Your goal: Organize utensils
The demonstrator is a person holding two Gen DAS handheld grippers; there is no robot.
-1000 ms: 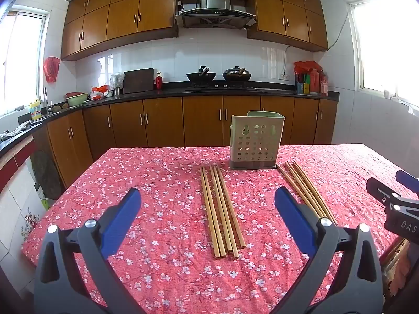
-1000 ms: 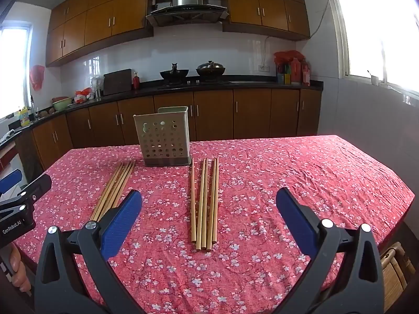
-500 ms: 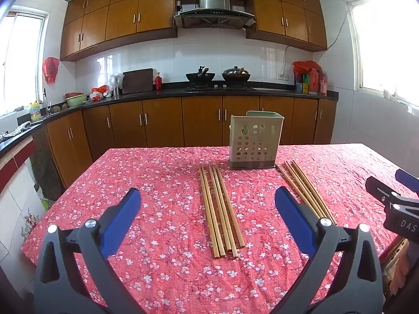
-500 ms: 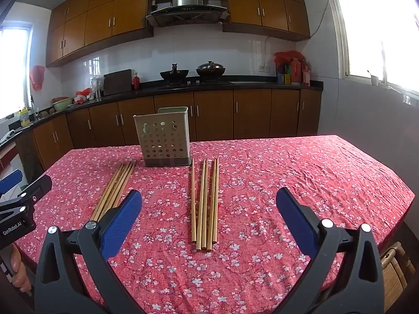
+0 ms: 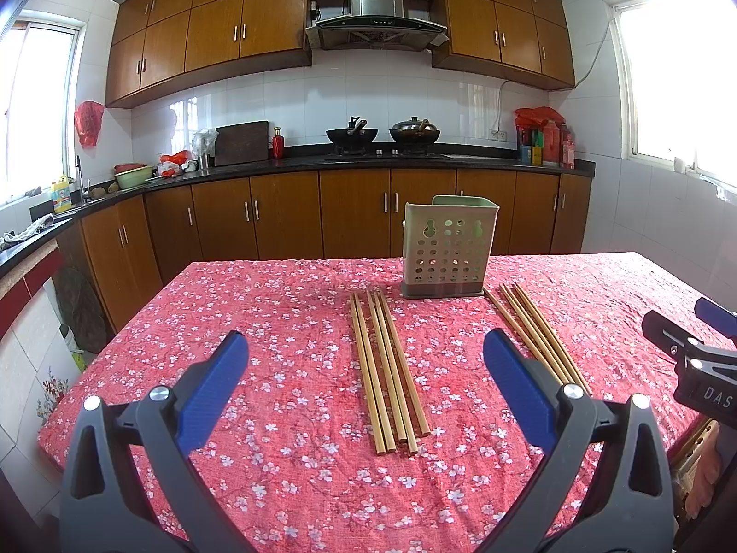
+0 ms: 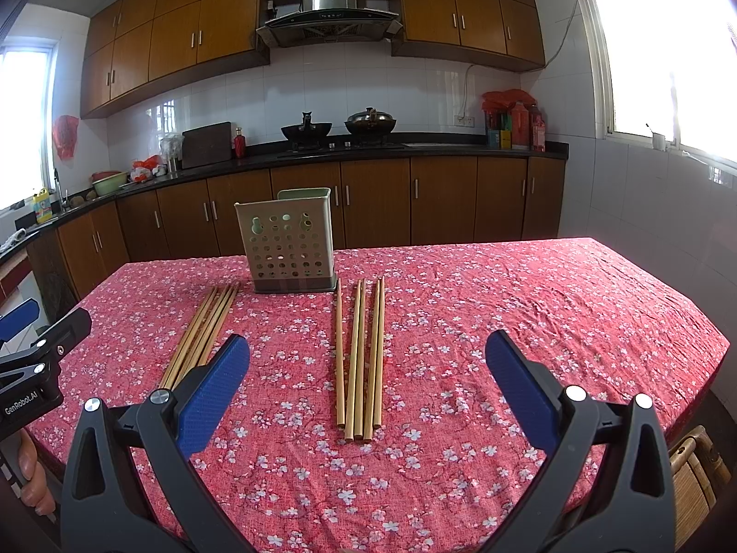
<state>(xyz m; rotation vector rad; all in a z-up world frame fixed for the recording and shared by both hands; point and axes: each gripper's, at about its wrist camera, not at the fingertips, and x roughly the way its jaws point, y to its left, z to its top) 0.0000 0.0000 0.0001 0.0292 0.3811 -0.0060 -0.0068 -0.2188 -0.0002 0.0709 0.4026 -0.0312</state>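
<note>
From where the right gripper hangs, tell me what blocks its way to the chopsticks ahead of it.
Nothing visible does. The right gripper is open above the red cloth, and the chopsticks lie flat straight ahead between its fingers. The holder stands beyond their far ends, not in the path.

Utensil holder (image 5: pixel 446 249) interior hidden, right chopstick bundle (image 5: pixel 536 332) possibly five, partly behind claw pad (image 5: pixel 516 385)
</note>
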